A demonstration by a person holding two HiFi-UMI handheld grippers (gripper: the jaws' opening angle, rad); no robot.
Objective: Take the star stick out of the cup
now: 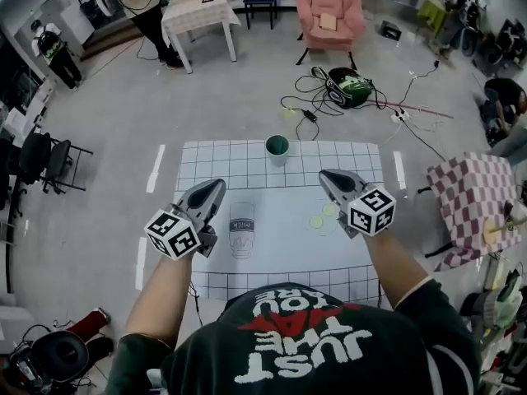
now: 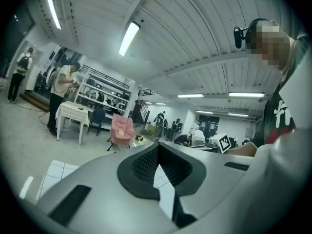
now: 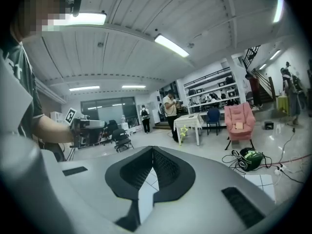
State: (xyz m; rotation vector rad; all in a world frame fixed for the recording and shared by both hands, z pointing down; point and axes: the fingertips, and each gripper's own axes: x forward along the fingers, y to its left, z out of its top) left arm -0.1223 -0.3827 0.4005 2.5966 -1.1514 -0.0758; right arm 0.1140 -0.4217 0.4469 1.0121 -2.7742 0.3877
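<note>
We hold the left gripper (image 1: 217, 185) and the right gripper (image 1: 326, 174) over the near part of the mat (image 1: 272, 249), and each has its jaws clenched on nothing. Farther, at the far edge of the mat, stands the cup (image 1: 277, 148). The star stick (image 1: 289, 113) is in it, well apart from both grippers.

Right gripper (image 3: 152, 152), jaws tight together.

The cup (image 1: 277, 147) is sitting at the far edge of the mat (image 1: 272, 200), pretty much centre. Two discs (image 1: 317, 220) are lying nearer in, just beside the right gripper (image 1: 327, 176). The left gripper (image 1: 216, 188) is hovering over the mat's left side.
</note>
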